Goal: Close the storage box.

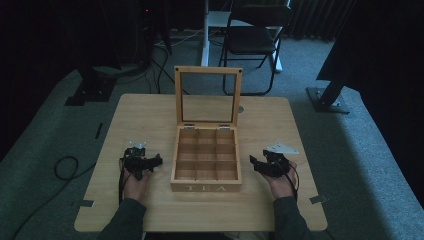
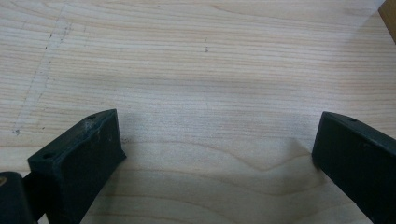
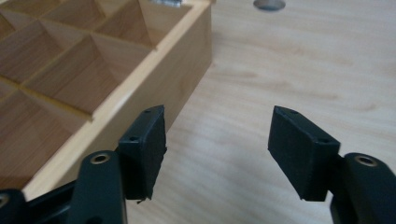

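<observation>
A wooden tea box (image 1: 206, 187) marked "TEA" stands in the middle of the table, its glass-paned lid (image 1: 208, 70) raised upright at the back. Its compartments look bare. My left gripper (image 1: 145, 157) rests to the left of the box, open over bare wood (image 2: 218, 123), with a corner of the box (image 2: 390, 14) at the far right of its view. My right gripper (image 1: 262, 159) is held to the right of the box, a little above the table. Its jaws stand apart with nothing between them (image 3: 218, 119), and the box's side wall (image 3: 184, 70) is just left of them.
A small round grey disc (image 1: 241, 109) lies on the table behind the box's right side (image 3: 269, 3). Beyond the table stand a black folding chair (image 1: 255, 40) and dark stand feet (image 1: 327, 97). Cables (image 1: 65, 167) lie on the carpet at the left.
</observation>
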`<state>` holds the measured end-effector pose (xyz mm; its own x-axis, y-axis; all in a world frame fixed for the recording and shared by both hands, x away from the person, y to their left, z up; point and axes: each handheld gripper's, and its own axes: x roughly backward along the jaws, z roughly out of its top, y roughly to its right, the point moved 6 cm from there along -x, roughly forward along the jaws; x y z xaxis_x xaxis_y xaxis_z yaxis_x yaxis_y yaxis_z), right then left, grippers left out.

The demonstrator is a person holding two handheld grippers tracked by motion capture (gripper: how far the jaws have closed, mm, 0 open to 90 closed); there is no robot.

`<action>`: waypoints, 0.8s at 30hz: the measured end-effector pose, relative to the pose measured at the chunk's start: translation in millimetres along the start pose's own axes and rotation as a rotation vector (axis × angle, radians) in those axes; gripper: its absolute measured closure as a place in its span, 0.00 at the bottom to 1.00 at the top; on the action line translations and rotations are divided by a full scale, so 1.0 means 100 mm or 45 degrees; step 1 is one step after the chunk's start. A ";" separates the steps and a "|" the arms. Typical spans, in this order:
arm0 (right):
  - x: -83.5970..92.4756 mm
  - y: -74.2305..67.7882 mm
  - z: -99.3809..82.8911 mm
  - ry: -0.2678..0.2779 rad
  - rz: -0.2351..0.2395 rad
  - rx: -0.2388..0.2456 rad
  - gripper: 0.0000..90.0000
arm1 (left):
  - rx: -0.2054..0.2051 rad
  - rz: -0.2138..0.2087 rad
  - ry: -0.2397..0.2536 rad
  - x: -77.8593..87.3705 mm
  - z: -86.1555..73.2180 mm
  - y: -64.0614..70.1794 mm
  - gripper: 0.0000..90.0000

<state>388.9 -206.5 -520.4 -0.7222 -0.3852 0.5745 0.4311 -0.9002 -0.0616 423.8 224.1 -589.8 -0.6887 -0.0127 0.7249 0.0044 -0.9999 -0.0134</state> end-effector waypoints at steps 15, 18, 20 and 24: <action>-0.11 -0.06 0.40 0.016 0.009 0.086 0.42 | -0.002 0.000 -0.002 0.00 0.00 0.00 0.02; -0.13 -0.07 0.47 0.024 0.028 0.089 0.42 | -0.002 0.000 0.000 0.00 0.00 0.00 0.02; -0.14 -0.07 0.52 0.029 0.035 0.087 0.42 | -0.002 0.000 0.000 0.00 0.00 0.00 0.02; -0.17 -0.06 0.60 0.047 0.052 0.058 0.42 | -0.002 0.000 0.000 0.00 0.00 0.00 0.02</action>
<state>431.4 -182.0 -480.9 -0.7224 -0.4297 0.5418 0.4846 -0.8735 -0.0468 423.8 224.2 -589.8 -0.6885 -0.0126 0.7251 0.0032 -0.9999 -0.0144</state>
